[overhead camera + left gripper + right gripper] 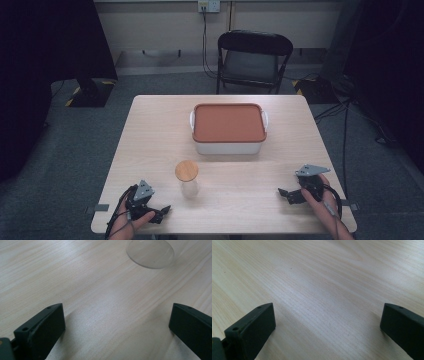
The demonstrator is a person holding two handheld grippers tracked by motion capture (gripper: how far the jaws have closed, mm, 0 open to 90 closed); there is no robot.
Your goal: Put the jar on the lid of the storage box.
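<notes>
A small clear glass jar (187,186) with a round wooden lid (186,170) stands upright on the table's front half. Behind it sits a white box (228,147) with a terracotta lid (228,122). My left gripper (161,212) rests near the front left edge, a little left of and nearer than the jar. In the left gripper view its jaws (117,310) stand wide apart over bare wood, with the jar's glass base (150,253) ahead at the upper right. My right gripper (286,196) lies at the front right, and its jaws (328,307) stand open with nothing between them.
The light wooden table (150,130) has bare wood on both sides of the box. A black folding chair (252,57) stands beyond the far edge. Cables (345,130) run over the grey floor at the right, and a dark stand base (92,92) sits at the back left.
</notes>
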